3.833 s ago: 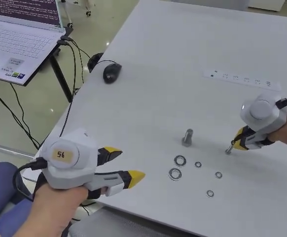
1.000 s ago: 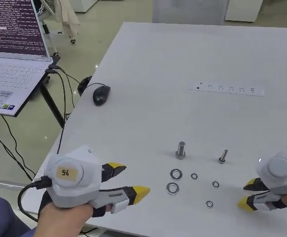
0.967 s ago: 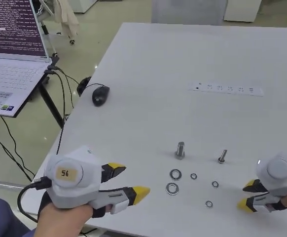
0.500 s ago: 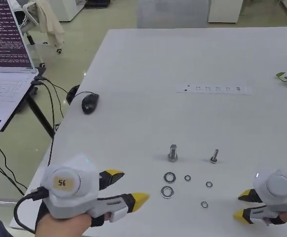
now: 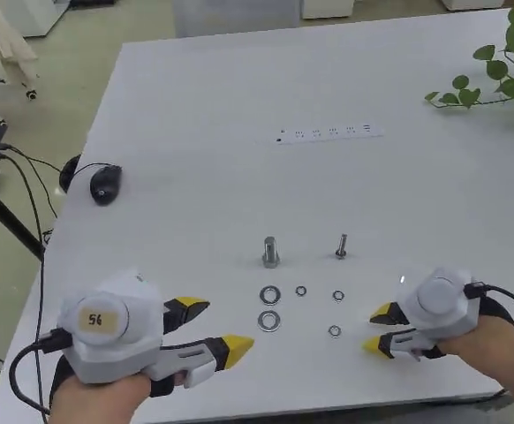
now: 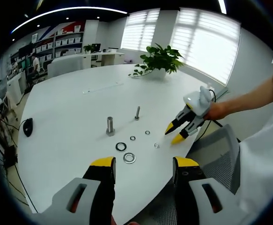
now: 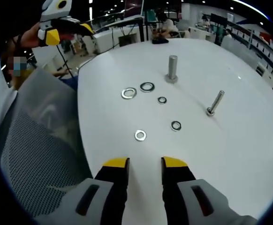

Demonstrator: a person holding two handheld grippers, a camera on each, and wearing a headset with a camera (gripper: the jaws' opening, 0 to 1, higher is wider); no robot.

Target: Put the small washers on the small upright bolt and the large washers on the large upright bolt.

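Observation:
On the white table (image 5: 195, 115) a large bolt (image 5: 270, 252) and a thin small bolt (image 5: 342, 246) stand upright side by side. Two large washers (image 5: 270, 294) (image 5: 269, 320) lie flat in front of the large bolt. Three small washers (image 5: 301, 291) (image 5: 338, 296) (image 5: 335, 332) lie to their right. My left gripper (image 5: 217, 325) hovers open at the near left, empty. My right gripper (image 5: 376, 329) is open and empty, just right of the nearest small washer (image 7: 140, 135). Its own view also shows the large bolt (image 7: 172, 68) and small bolt (image 7: 215, 103).
A white power strip (image 5: 330, 133) lies further back on the table. A black mouse (image 5: 105, 184) sits near the left edge, and plant leaves (image 5: 495, 62) reach in at the far right. A grey mesh chair (image 7: 38, 154) stands at the near table edge.
The head camera has swung, shifting the whole scene. My right gripper left the small bolt, dropped to the near edge, and now sits closer to the nearest small washer. Washers and bolts have not moved.

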